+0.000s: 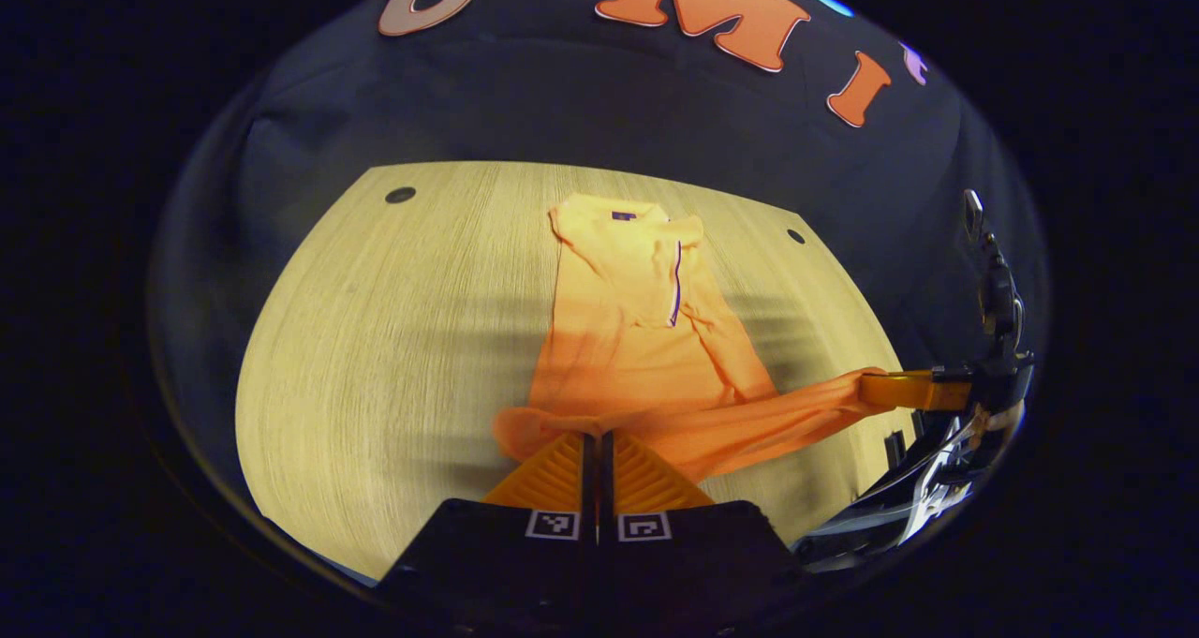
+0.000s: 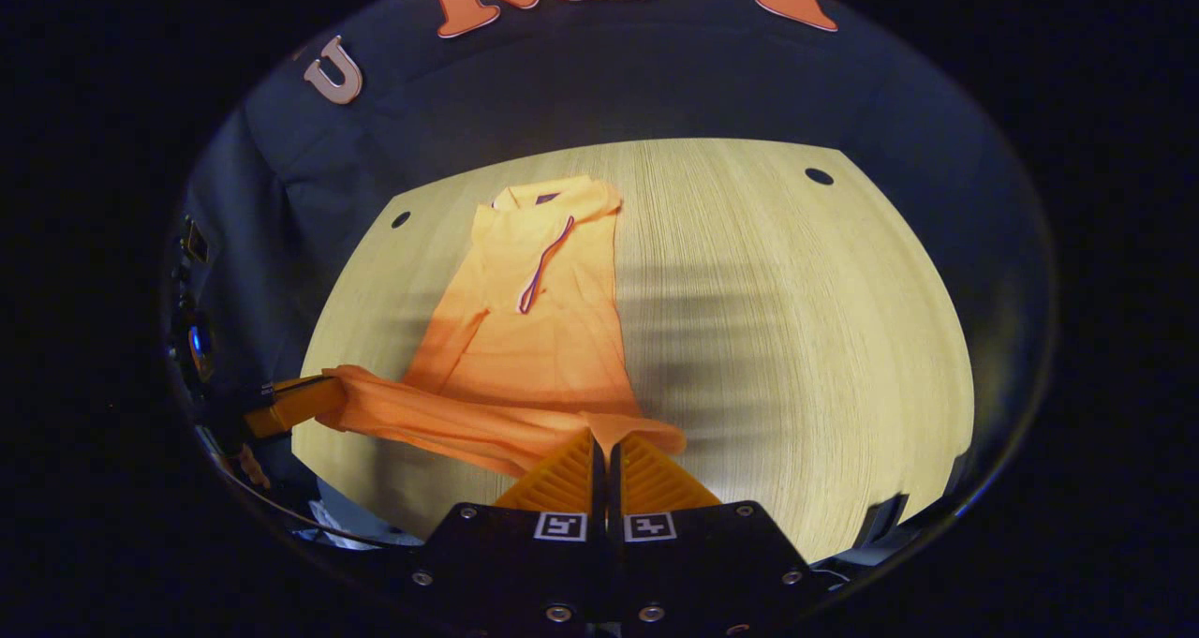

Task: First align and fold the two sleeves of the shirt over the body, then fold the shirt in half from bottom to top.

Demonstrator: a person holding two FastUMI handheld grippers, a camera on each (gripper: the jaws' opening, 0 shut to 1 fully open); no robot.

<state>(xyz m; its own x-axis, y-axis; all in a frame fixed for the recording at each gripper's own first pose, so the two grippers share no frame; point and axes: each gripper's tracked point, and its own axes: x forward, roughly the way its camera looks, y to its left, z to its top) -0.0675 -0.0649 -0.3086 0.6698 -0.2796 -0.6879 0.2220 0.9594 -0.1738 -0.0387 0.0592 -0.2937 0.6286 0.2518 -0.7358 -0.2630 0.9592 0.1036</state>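
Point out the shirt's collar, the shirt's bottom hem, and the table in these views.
collar (image 1: 623, 216), left gripper view, on the collar's far edge.
bottom hem (image 2: 450, 422), right gripper view, on the lifted stretch between the grippers.
table (image 2: 796, 319), right gripper view, on bare wood beside the shirt.

The left claw (image 1: 597, 437) is closed on the near hem of the shirt (image 1: 637, 338), which lies ahead of it on the tabletop (image 1: 393, 338); to its right, the right claw (image 1: 876, 390) pinches the same hem

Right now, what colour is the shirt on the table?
Orange. The shirt has a dark stripe down its collar opening, clearest in the right gripper view.
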